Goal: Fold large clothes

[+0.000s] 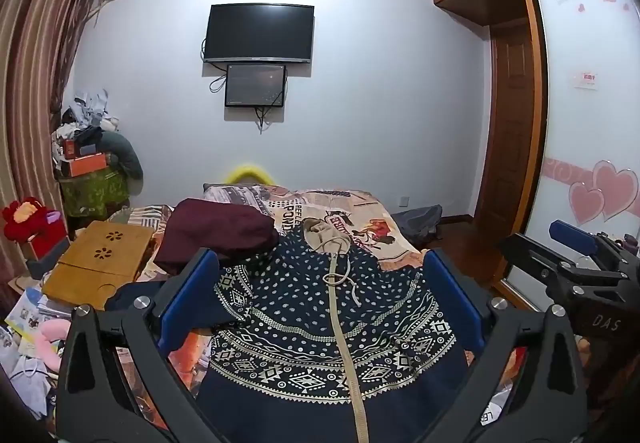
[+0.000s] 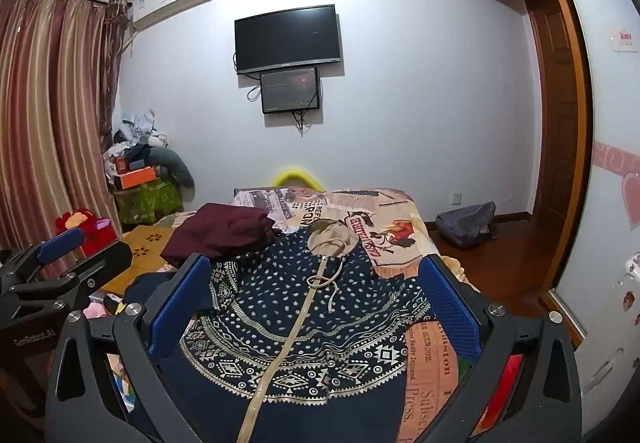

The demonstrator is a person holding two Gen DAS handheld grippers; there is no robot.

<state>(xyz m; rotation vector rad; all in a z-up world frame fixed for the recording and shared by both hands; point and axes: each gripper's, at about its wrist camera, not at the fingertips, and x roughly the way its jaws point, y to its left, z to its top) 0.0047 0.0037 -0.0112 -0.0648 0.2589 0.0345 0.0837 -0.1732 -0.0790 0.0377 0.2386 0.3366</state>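
Note:
A large navy zip-up garment (image 1: 320,323) with a cream dot and diamond pattern lies spread flat on the bed, its beige hood (image 1: 326,233) toward the far end and a beige zipper down the middle. It also shows in the right wrist view (image 2: 304,327). My left gripper (image 1: 320,307) is open and empty above the garment's chest. My right gripper (image 2: 312,307) is open and empty above the same garment, a little to the right. Each gripper shows at the edge of the other's view.
A folded maroon garment (image 1: 216,233) lies on the bed at the far left. The bed has a printed sheet (image 2: 384,227). A wooden lap table (image 1: 100,263) and clutter sit left of the bed. A grey bag (image 2: 466,227) lies on the floor at right. A wardrobe (image 1: 580,123) stands right.

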